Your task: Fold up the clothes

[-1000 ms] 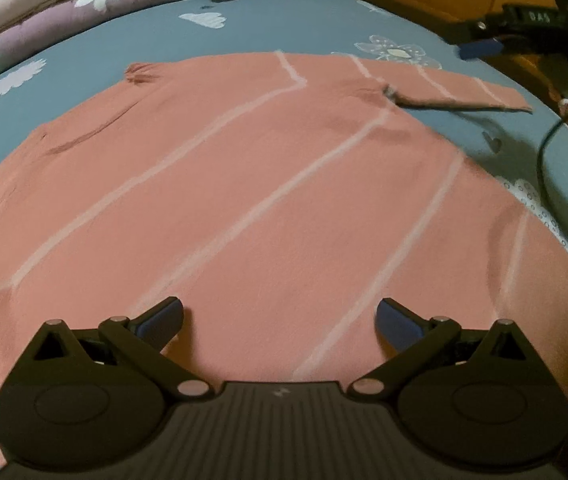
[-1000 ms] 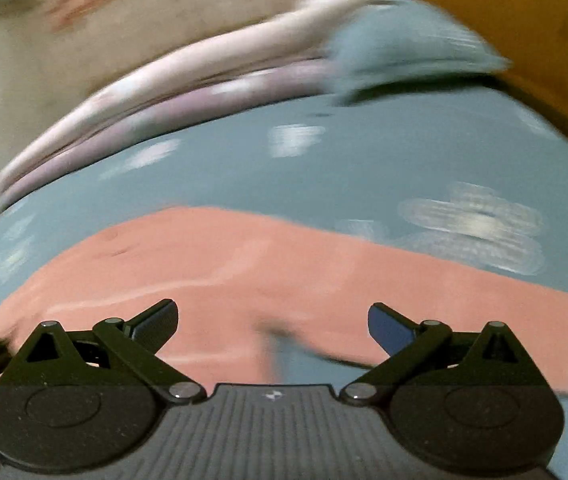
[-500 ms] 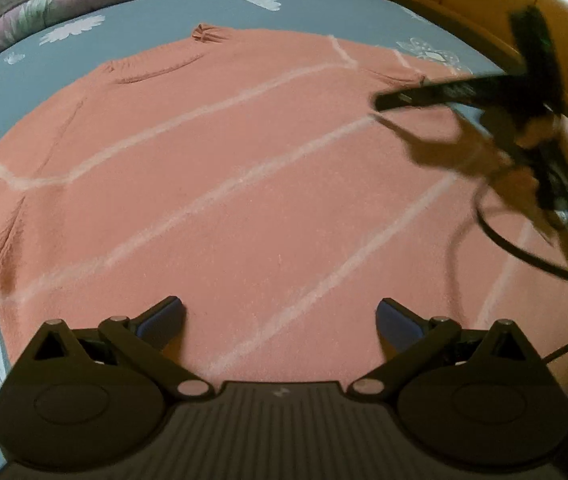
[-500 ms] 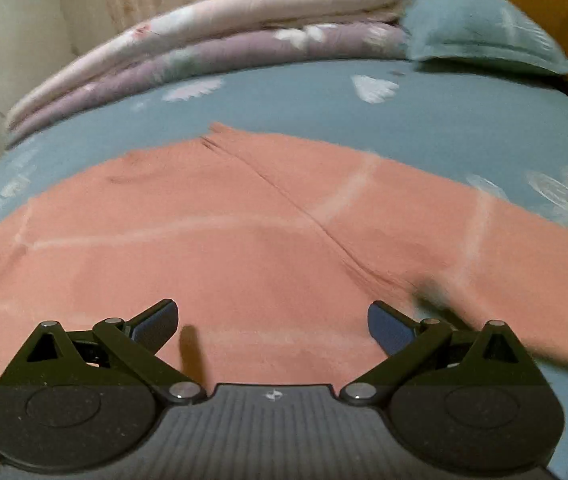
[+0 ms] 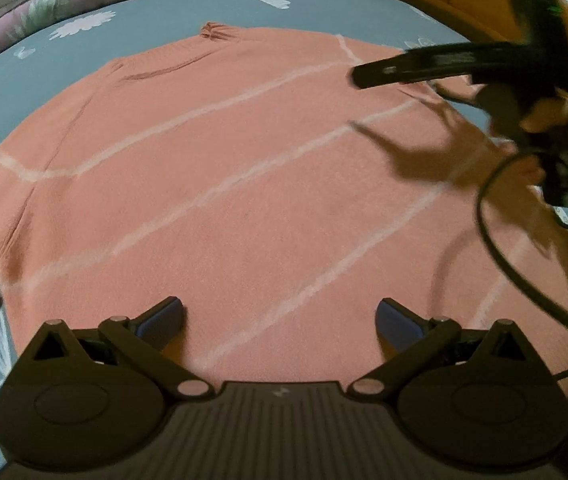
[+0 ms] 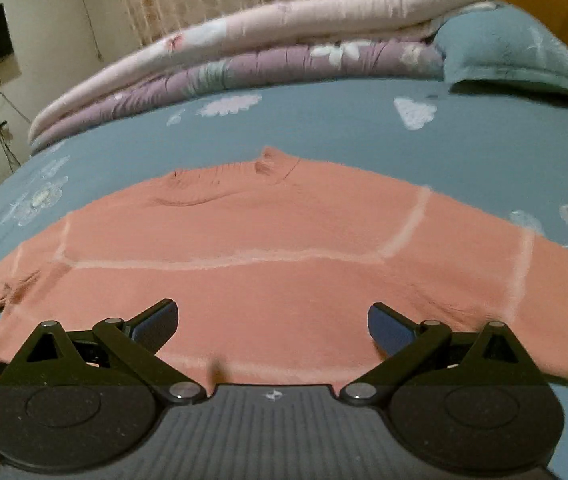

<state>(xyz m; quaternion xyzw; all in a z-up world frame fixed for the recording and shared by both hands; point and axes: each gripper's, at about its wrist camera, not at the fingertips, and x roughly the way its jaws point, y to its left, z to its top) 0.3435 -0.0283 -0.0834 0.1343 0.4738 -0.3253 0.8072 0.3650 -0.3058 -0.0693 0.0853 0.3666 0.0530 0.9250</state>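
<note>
- The salmon-pink knitted sweater with thin white stripes (image 5: 244, 184) lies spread flat on the blue flower-print bedsheet (image 6: 324, 128).
- The left gripper (image 5: 279, 320) hovers over the sweater's near hem, fingers wide apart, empty.
- The right gripper (image 6: 271, 320), also spread and empty, hangs above the sweater.
- Folded pink and purple quilts (image 6: 244, 52) lie beyond the sweater's collar.

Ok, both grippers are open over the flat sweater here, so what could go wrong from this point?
The cable from the right gripper loops low over the pink sweater; it may snag or drag the cloth. The left gripper hangs over the sweater's middle, away from any edge, so closing there would likely bunch the fabric. The collar and left armpit are already wrinkled and could get folded in.
</note>
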